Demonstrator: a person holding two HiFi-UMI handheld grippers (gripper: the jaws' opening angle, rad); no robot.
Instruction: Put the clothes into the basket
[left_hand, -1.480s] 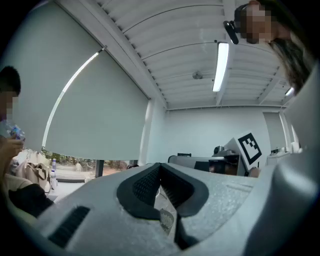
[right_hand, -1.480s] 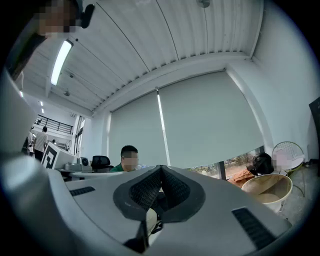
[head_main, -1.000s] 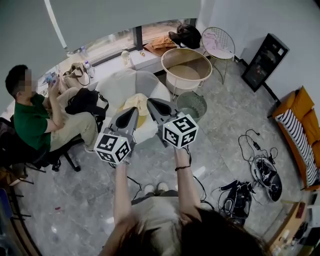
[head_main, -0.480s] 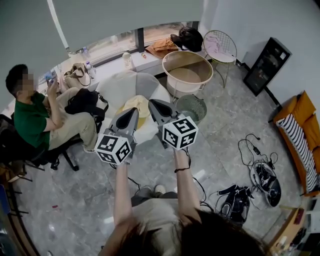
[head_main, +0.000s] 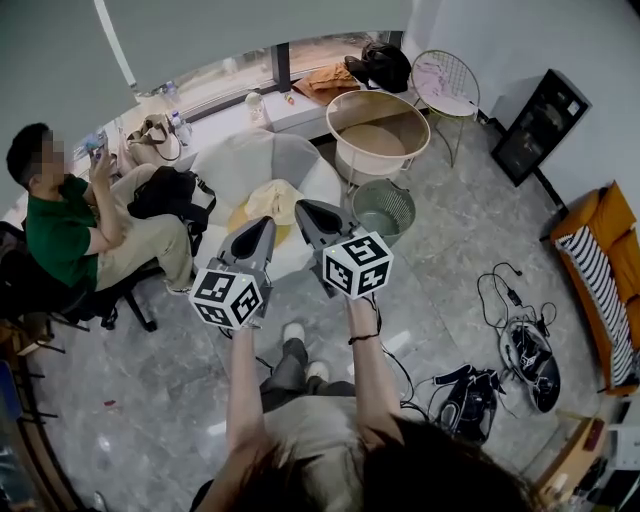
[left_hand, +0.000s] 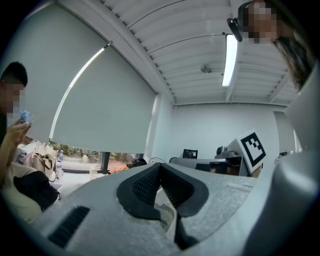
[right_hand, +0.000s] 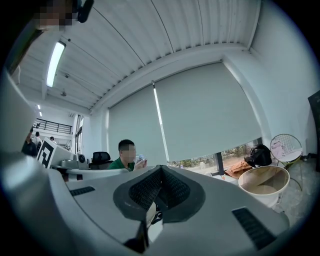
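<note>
A yellow garment (head_main: 272, 203) lies on a white cushioned seat (head_main: 235, 165) just beyond both grippers. A green mesh basket (head_main: 384, 208) stands on the floor right of the seat, and a large round beige tub (head_main: 378, 135) stands behind it. My left gripper (head_main: 268, 222) and right gripper (head_main: 300, 207) are held side by side, level, above the floor short of the seat. Both are shut with nothing between the pads. In the left gripper view the left gripper (left_hand: 160, 165) shows its pads meeting. The right gripper (right_hand: 160, 169) shows the same, with the tub (right_hand: 265, 185) to its right.
A seated person in a green shirt (head_main: 62, 235) is at the left with a black garment (head_main: 165, 193) beside them. A wire chair (head_main: 445, 80), an orange cloth (head_main: 327, 80) and a black bag (head_main: 380, 65) are at the back. Cables and gear (head_main: 500, 370) lie on the floor at the right.
The person holding the grippers has stepped forward, one leg now out in front. The seat and baskets sit slightly nearer. Both grippers stay shut and side by side.
</note>
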